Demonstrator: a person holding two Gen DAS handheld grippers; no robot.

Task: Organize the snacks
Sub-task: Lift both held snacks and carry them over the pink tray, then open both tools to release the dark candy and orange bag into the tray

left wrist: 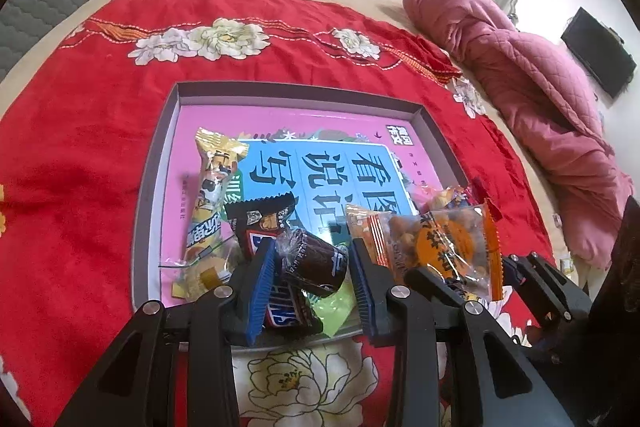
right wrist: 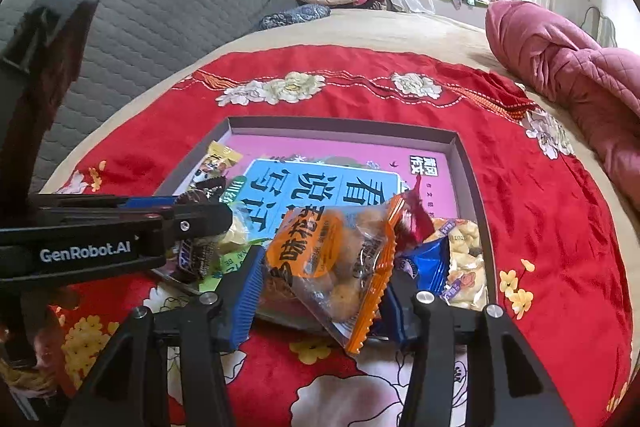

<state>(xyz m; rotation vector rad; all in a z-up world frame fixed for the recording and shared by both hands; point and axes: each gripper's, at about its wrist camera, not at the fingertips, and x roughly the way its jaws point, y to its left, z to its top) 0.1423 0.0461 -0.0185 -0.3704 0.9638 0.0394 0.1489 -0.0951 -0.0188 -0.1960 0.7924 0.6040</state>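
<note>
The left gripper [left wrist: 314, 267] clamps the brown candy [left wrist: 316, 263], the right gripper [right wrist: 320, 267] pinches the orange packet [right wrist: 332, 259]; lower both inside the tray's [left wrist: 296, 93] near edge before letting go

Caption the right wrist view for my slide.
Right gripper closed on an orange snack packet above the grey tray on a red floral cloth.

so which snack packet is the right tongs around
The orange-and-clear packet of round brown snacks, sitting between the right tongs. The blue-and-clear cracker packet lies beside it in the grey tray, outside those fingers.
</note>
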